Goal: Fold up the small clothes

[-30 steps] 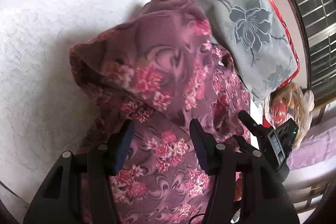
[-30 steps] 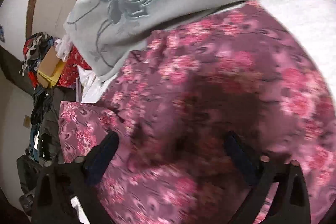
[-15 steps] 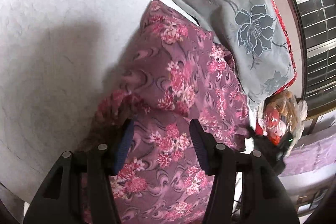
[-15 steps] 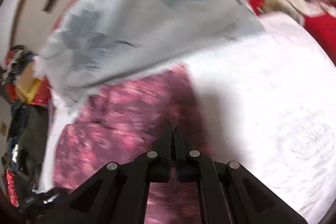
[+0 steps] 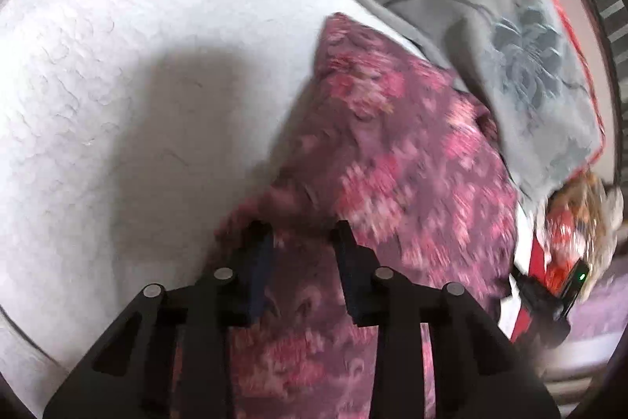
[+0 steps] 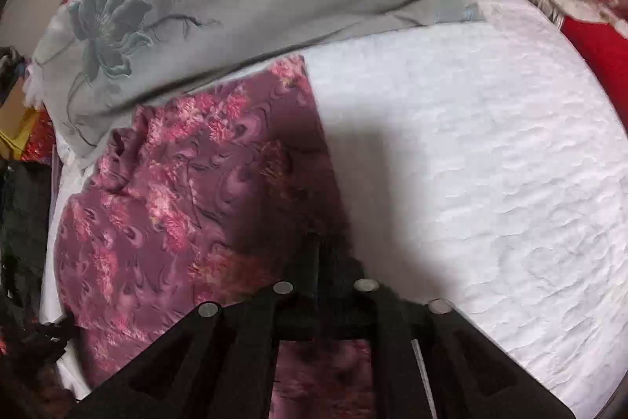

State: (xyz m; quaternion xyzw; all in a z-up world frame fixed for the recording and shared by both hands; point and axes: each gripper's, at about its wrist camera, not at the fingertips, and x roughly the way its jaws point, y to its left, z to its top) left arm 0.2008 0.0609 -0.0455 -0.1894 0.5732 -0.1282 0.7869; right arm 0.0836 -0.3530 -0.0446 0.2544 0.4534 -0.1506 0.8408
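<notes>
From the left wrist view, the left gripper had its jaws apart, straddling a bunched edge of the purple floral garment, which lay on the white quilted bedspread right against the grey flowered pillow (pretty blurry shot, though). From the right wrist view, the right gripper was pinched closed at the garment's near edge, whether on cloth I couldn't tell. Looked like one fold was laid down, a bit rumpled; I'd guess more folding and smoothing remained.
</notes>
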